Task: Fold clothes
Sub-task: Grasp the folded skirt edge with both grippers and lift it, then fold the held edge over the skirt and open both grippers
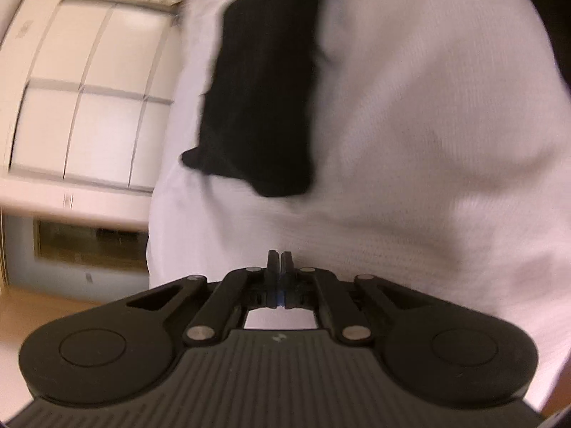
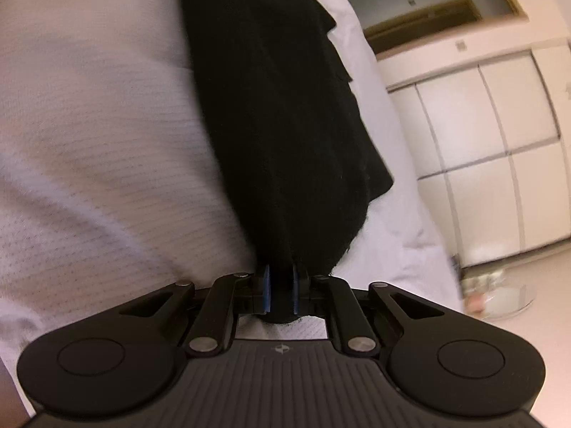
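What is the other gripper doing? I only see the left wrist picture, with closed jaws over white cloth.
Observer: The right gripper is clamped on a black garment; its blue pads press the fabric from both sides.
Operator: Is that the dark cloth lying ahead of me?
Observer: Likely. Here it runs up from the jaws across the white cloth.
Operator: Anything else beside it?
Observer: A round clear dish sits low at the right, blurred.

room | white panelled cabinets point(image 2: 481, 149) | wood floor point(image 1: 71, 306) | possibly a window point(image 1: 89, 246)
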A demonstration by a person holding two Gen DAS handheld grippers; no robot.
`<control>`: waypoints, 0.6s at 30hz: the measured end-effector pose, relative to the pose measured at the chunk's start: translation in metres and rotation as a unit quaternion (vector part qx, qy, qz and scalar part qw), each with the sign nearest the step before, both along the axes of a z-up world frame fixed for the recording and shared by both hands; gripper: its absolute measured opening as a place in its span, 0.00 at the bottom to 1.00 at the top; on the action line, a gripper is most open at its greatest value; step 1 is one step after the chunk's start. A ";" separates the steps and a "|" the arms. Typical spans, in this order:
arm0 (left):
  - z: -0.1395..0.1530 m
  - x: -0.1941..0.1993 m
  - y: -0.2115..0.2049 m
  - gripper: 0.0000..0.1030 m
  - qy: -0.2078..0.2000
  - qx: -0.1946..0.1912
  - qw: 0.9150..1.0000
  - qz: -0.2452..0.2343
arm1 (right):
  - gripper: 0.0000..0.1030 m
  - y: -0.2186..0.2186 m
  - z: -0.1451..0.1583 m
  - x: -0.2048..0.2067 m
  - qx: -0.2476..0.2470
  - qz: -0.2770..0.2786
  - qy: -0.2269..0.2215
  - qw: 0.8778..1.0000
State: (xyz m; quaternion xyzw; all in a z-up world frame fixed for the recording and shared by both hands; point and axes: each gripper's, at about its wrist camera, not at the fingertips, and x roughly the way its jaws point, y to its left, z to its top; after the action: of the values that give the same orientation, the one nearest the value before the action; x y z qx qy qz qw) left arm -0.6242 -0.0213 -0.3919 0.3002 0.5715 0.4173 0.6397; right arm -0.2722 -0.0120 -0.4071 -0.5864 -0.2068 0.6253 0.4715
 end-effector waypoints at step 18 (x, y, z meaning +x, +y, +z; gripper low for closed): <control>0.004 0.038 0.028 0.20 -0.061 -0.029 0.998 -0.014 | 0.21 -0.013 -0.001 0.007 0.000 -0.015 0.023 1.000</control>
State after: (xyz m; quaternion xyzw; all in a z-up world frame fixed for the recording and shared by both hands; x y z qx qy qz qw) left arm -0.5864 0.0066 -0.3878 0.2629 0.5389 0.4090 0.6879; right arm -0.2648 -0.0250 -0.4077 -0.5746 -0.1870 0.6316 0.4857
